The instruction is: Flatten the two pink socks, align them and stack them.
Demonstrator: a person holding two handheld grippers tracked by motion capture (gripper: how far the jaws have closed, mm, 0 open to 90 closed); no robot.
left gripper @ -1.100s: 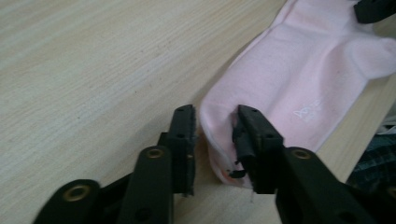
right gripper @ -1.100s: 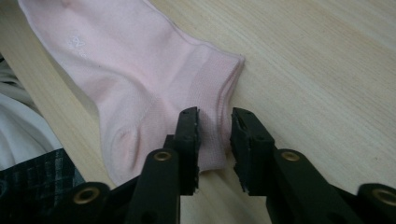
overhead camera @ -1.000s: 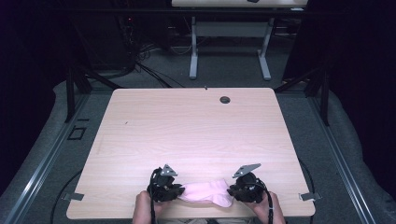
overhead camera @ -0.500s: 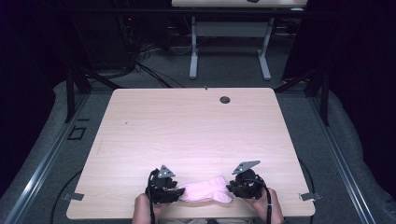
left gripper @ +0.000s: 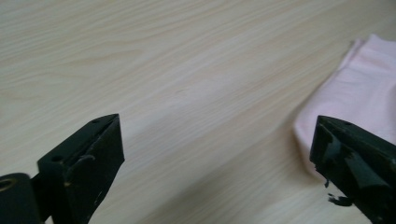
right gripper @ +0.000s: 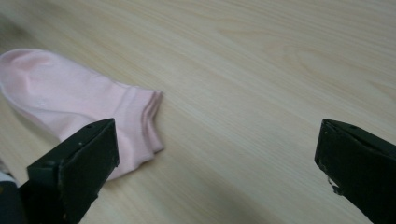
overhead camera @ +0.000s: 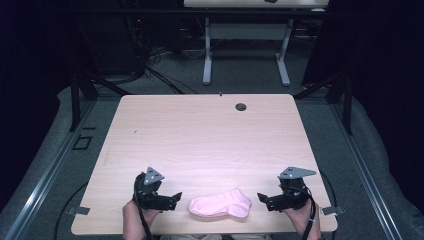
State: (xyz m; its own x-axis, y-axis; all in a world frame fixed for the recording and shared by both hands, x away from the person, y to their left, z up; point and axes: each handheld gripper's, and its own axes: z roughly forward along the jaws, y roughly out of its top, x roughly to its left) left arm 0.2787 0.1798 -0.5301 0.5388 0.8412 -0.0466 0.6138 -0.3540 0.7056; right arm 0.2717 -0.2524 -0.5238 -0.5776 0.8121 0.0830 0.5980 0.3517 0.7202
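A pink ankle sock [overhead camera: 220,204] lies flat near the front edge of the wooden table [overhead camera: 210,145], between my two grippers. My left gripper [overhead camera: 176,197] is just left of the sock, pointing right at it. Its jaws have just been opening and now stand wide, gripping nothing. In the left gripper view [left gripper: 217,154] the sock's end [left gripper: 359,88] shows at the right. My right gripper [overhead camera: 262,198] is a little right of the sock, pointing left. Its jaws have also just been opening, and they touch nothing. The right gripper view [right gripper: 217,158] has the sock's cuff [right gripper: 74,102] at the left.
A small dark round hole [overhead camera: 241,106] sits near the table's far edge. Bare wood stretches from the sock to the far edge. Behind the table, a second table's white legs [overhead camera: 207,55] and loose cables [overhead camera: 150,70] stand on the grey floor.
Both grippers let go of the sock, opened wide and drew apart, the left one leftward and the right one rightward. The sock now lies free between them.
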